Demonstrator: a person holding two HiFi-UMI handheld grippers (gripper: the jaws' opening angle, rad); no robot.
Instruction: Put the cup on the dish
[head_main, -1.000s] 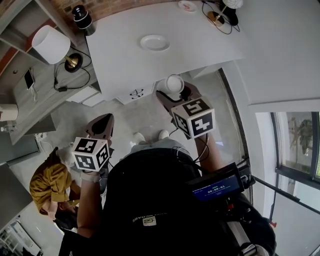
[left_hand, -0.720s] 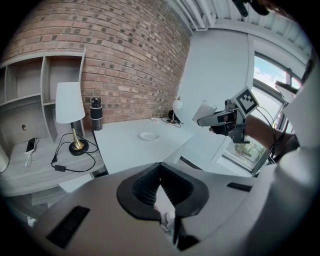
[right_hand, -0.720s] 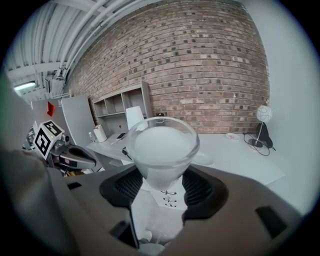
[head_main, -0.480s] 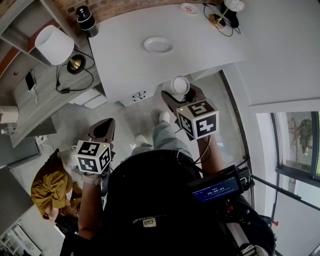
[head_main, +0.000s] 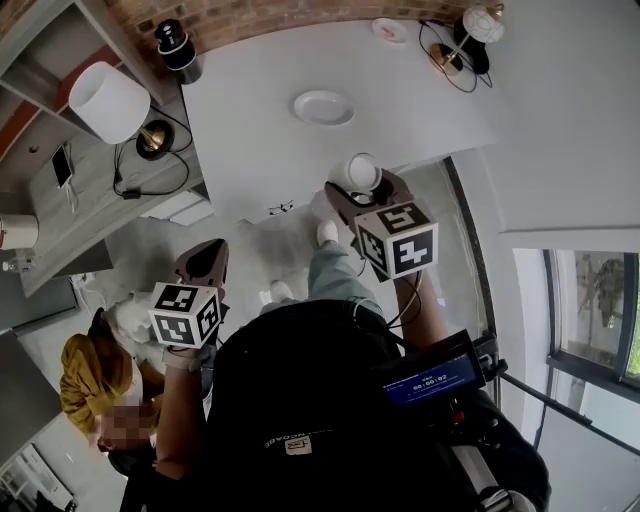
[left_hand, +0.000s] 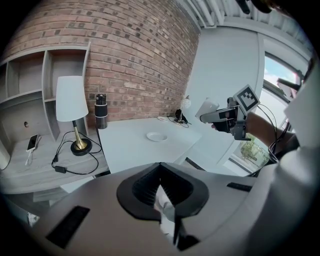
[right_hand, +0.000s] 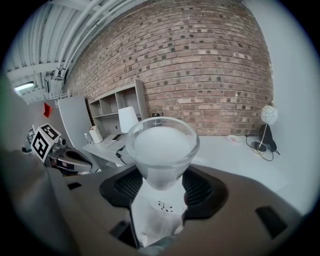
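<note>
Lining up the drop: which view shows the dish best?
Head view: the dish lies whole on the white table, seen from above, beyond the held cup. The left gripper view shows it small and flattened. The right gripper view shows none of it; the cup fills the middle.

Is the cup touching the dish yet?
Apart. Head view: the cup, held in the right gripper, hangs near the edge of the table, while the dish lies farther in, bare top between them.

Cup (right_hand: 161, 150): frosted white, upright, gripped at its lower body between the jaws of the right gripper (right_hand: 159, 186), in the air. Dish (head_main: 323, 107): small, round, white, flat on the white table (head_main: 250, 120), well apart from the cup.
</note>
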